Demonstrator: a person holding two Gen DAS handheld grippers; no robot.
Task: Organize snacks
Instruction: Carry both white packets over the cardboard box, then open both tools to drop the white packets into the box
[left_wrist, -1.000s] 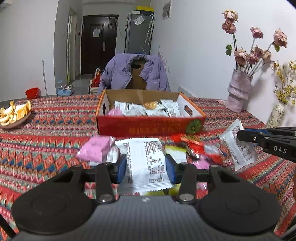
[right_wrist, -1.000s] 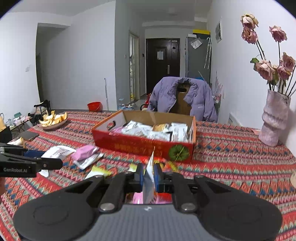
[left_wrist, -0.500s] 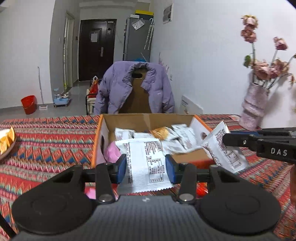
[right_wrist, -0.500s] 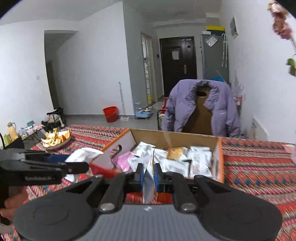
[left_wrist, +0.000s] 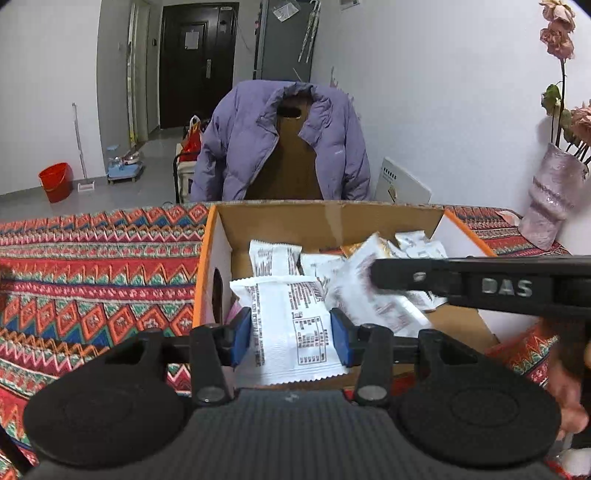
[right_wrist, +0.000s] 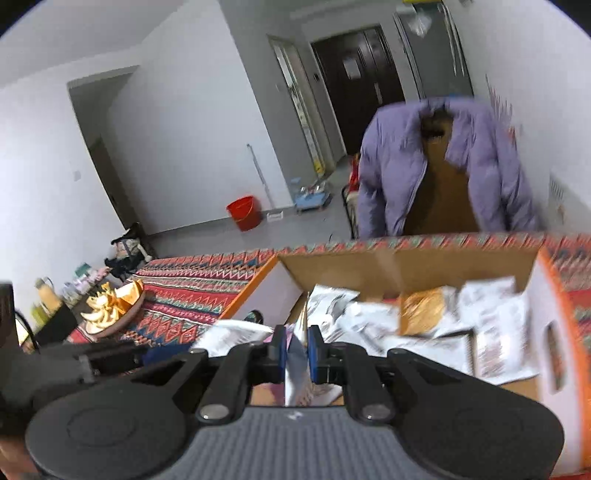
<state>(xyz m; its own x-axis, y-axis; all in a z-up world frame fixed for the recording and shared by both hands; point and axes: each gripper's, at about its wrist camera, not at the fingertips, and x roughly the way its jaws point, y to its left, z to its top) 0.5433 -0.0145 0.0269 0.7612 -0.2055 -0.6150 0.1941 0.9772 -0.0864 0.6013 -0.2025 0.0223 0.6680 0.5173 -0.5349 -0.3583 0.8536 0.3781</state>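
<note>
a lived-in home: jacket (left_wrist: 280, 140) over a chair, entry door (left_wrist: 195, 62), patterned tablecloth (left_wrist: 92, 266), flower vase (left_wrist: 554, 203).

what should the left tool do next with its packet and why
Probably open and drop it. The left tool holds a white snack packet flat between its pads, already above the open cardboard box where other packets lie, so releasing should land it inside.

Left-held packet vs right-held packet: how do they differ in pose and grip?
The left packet faces its camera flat, print showing; the right packet stands edge-on. The left gripper spans the left packet's width; the right gripper pinches the right packet thin. Both are white wrappers, clamped over the cardboard box.
</note>
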